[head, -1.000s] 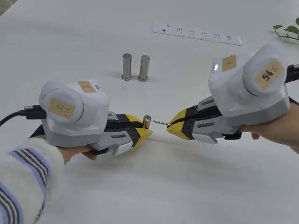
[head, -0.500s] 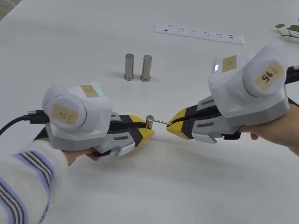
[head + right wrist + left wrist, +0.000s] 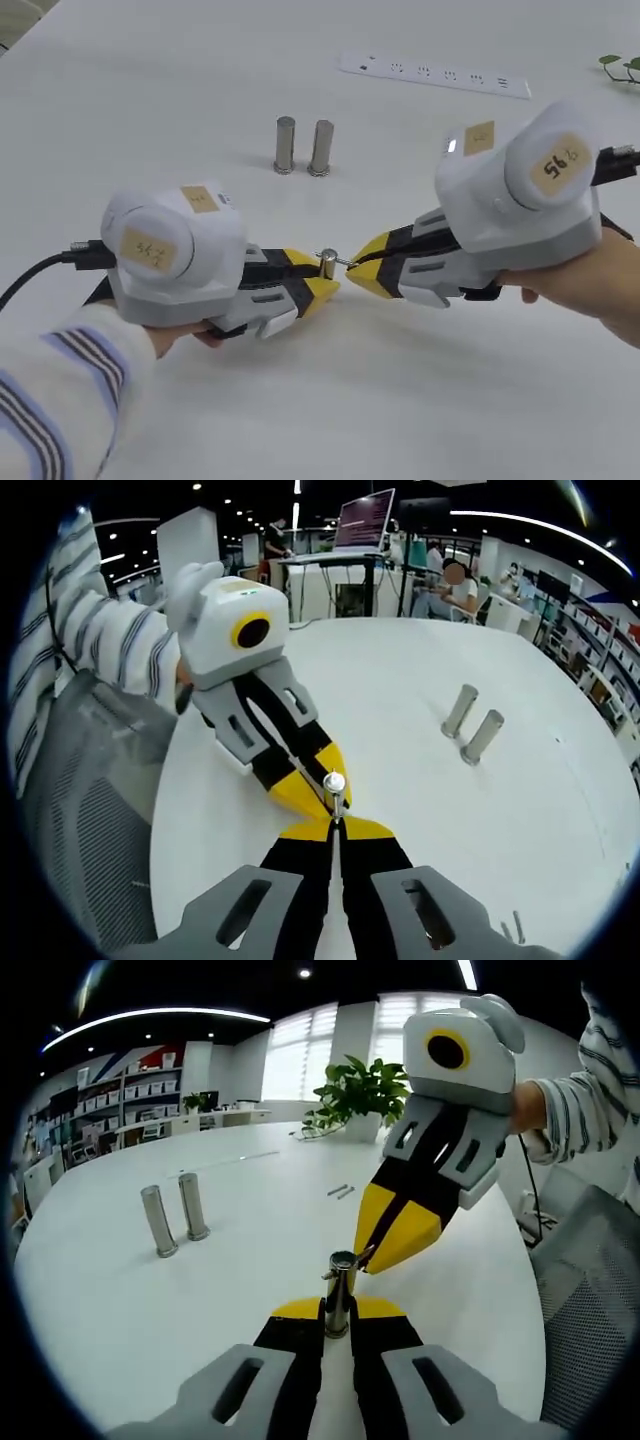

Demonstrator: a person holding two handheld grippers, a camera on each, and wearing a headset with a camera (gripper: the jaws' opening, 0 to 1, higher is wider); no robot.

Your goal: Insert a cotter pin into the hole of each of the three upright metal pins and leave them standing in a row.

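Note:
My left gripper is shut on a short upright metal pin, holding it just above the white table. From the right, my right gripper is shut on a thin cotter pin, whose tip is at the pin's top; a short end pokes out on the far side in the left gripper view. Two more metal pins stand side by side farther back.
A white power strip lies at the far edge of the table, with a green plant at the far right. Two spare cotter pins lie on the table beyond the grippers. A black cable trails from the left gripper.
The right gripper has moved left toward the held pin, closing the gap so less of the cotter pin shows between them. The head camera shifted slightly.

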